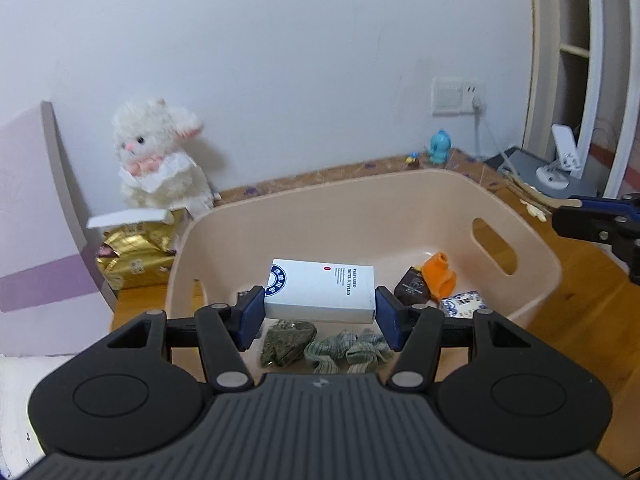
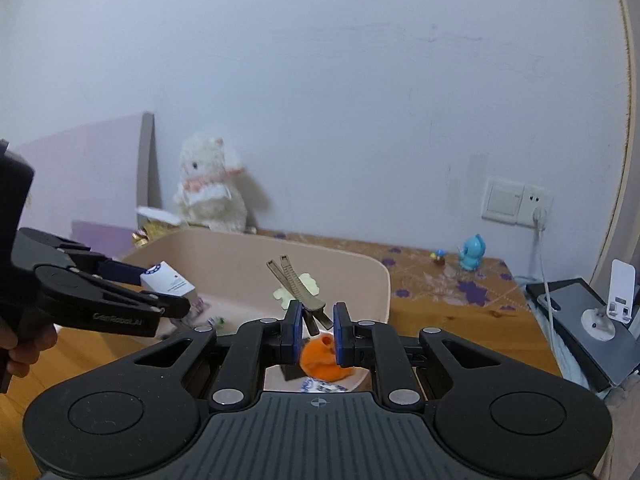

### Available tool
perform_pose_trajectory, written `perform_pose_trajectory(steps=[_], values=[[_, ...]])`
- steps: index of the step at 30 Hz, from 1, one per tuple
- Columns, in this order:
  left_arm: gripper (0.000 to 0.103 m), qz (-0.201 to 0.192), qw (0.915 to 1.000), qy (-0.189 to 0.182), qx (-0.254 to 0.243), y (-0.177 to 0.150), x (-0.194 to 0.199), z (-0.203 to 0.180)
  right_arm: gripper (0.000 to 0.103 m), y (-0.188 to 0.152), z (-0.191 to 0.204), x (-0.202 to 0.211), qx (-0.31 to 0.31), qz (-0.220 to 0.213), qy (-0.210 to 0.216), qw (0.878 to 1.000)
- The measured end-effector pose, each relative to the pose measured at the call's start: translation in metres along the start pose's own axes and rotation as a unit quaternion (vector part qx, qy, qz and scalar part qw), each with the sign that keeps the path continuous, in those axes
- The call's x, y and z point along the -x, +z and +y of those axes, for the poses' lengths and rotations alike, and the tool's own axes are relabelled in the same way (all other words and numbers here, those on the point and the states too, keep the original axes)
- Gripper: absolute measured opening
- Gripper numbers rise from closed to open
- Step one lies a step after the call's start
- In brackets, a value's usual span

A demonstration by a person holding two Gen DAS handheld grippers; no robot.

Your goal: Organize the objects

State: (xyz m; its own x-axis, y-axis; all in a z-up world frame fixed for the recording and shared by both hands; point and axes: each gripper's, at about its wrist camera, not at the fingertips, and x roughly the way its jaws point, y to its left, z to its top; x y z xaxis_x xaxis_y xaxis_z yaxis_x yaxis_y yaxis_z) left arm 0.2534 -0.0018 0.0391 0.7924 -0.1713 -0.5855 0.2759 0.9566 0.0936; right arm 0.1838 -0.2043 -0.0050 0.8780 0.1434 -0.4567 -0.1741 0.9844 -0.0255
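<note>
My left gripper (image 1: 319, 312) is shut on a white box with blue print (image 1: 320, 290) and holds it over the beige plastic basket (image 1: 360, 196). The box also shows in the right wrist view (image 2: 168, 282). Inside the basket lie a green sock (image 1: 348, 350), a dark green packet (image 1: 286, 340), a brown packet (image 1: 412, 286), an orange cloth toy (image 1: 440, 274) and a blue-white sachet (image 1: 464, 304). My right gripper (image 2: 316, 330) is shut on an olive-brown hair clip with a cream bow (image 2: 298, 288), above the basket's right side (image 2: 376, 280) and the orange toy (image 2: 324, 360).
A white plush rabbit (image 1: 160, 152) sits on a gold package (image 1: 136, 252) behind the basket on the left. A blue figurine (image 1: 439, 146) stands by the wall socket (image 1: 456, 96). A phone stand (image 2: 612, 308) and grey device (image 2: 576, 320) are at the right. The table is wooden (image 1: 580, 312).
</note>
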Motion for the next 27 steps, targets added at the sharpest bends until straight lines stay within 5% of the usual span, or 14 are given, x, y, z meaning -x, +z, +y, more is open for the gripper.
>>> perform_pose_trajectory(steps=[11,21,27], values=[[0.062,0.069,0.9976,0.011,0.006,-0.001,-0.06,-0.007,0.014,-0.011,-0.003,-0.047,0.002,0.067,0.006,0.998],[0.085,0.07,0.9971,0.023,0.018,-0.002,-0.044,-0.008,0.067,-0.004,-0.007,-0.021,-0.03,0.058,0.011,0.998],[0.087,0.053,0.998,0.027,0.021,0.0,-0.018,-0.013,0.077,0.003,-0.004,0.01,-0.029,0.042,0.009,0.999]])
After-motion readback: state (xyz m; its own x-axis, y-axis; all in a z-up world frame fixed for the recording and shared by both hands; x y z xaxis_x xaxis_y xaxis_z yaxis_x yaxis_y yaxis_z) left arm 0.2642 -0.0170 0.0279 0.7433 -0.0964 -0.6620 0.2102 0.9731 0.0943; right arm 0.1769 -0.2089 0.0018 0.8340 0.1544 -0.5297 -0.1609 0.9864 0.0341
